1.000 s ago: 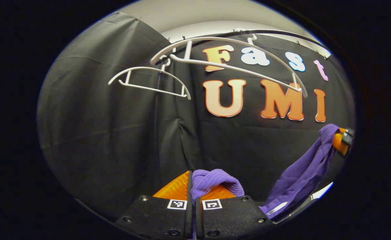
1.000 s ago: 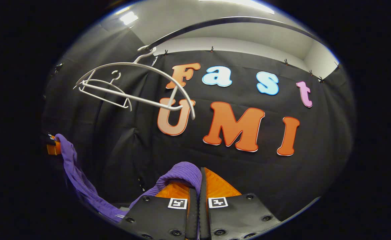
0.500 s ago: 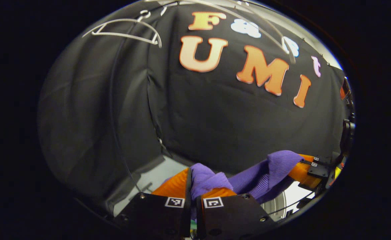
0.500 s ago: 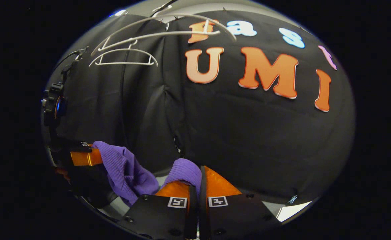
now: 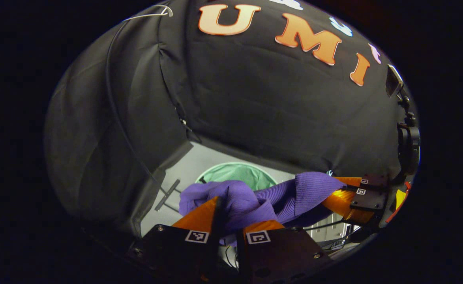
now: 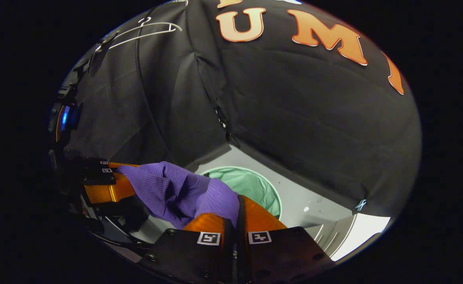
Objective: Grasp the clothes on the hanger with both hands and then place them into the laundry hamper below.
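Two-point hold on a purple ribbed knit garment (image 5: 263, 195): grips one bunched end in the left claw (image 5: 231, 211), fingers pressed in on the cloth from both sides, and pinches the other end in the right claw (image 6: 237, 205), fingers nearly together with a fold of knit squeezed between them. Hangs the garment as a short sagging span between the two claws, off the white plastic hanger (image 6: 144, 29) high up at the booth wall, and above and slightly in front of the round pale-green mesh laundry hamper (image 6: 255, 185) on the pale grey floor (image 6: 314, 205).

Judged from this: lowering toward the hamper, release not yet due.

To do it well:
- Carry both claws forward until the sagging middle sits over the centre of the green opening, not over the near rim.
- Bring the claws a little closer together, so that the loose cloth bunches and drops inside rather than draping across the edge.
- Lower evenly, both sides level, to avoid one end trailing out.
- Open both claws at once, only when the bulk of the knit is below the rim.
- Watch for ribbed fabric snagging on a finger; lift straight up after letting go.
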`<state>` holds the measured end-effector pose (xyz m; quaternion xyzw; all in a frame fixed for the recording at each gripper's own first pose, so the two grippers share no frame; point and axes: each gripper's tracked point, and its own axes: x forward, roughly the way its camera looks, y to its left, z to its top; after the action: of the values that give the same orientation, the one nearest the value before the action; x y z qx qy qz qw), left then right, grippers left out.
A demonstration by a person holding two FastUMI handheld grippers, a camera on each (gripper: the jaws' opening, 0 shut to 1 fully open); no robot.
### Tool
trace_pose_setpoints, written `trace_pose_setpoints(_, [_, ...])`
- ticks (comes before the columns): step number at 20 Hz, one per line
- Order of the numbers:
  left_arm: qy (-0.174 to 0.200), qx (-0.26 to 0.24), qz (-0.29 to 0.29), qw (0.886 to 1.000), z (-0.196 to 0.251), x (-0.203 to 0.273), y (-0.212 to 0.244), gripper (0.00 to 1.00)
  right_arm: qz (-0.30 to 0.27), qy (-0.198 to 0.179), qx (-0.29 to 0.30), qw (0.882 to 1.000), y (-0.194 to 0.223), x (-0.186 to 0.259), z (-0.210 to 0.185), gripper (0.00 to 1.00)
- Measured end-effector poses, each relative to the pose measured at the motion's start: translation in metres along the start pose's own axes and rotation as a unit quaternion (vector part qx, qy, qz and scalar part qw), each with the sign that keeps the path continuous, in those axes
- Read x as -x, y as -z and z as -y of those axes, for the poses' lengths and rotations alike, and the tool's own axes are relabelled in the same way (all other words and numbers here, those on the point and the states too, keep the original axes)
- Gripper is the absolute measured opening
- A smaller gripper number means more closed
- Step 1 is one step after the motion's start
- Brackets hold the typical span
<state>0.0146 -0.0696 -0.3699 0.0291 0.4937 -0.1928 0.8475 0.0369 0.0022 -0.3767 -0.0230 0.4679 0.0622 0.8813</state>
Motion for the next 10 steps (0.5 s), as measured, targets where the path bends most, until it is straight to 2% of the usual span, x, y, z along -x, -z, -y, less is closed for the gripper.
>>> trace_pose_setpoints(2, [0.005, 0.013, -0.019, 1.0, 0.002, -0.008, 0.012, 0.22, -0.02, -0.003, -0.004, 1.0, 0.008, -0.006, -0.002, 0.15])
trace_pose_setpoints(3, [0.011, 0.023, -0.032, 0.999, 0.003, -0.01, 0.018, 0.29, -0.031, -0.002, -0.004, 1.0, 0.013, -0.008, -0.003, 0.15])
trace_pose_setpoints(4, [0.017, 0.031, -0.046, 0.998, 0.003, -0.008, 0.026, 0.19, -0.041, -0.005, -0.007, 0.999, 0.018, -0.01, -0.004, 0.21])
trace_pose_setpoints(5, [0.016, 0.039, -0.055, 0.998, 0.003, -0.007, 0.03, 0.3, -0.054, -0.013, -0.009, 0.998, 0.027, -0.013, -0.007, 0.19])
trace_pose_setpoints(7, [0.008, 0.044, -0.061, 0.997, 0.001, -0.004, 0.03, 0.43, -0.062, -0.025, -0.015, 0.998, 0.035, -0.015, -0.01, 0.24])
trace_pose_setpoints(8, [0.003, 0.044, -0.062, 0.997, -0.002, -0.004, 0.034, 0.3, -0.06, -0.03, -0.016, 0.998, 0.032, -0.014, -0.013, 0.39])
trace_pose_setpoints(10, [-0.009, 0.046, -0.064, 0.997, -0.007, -0.008, 0.036, 0.47, -0.066, -0.03, -0.014, 0.997, 0.035, -0.017, -0.013, 0.69])
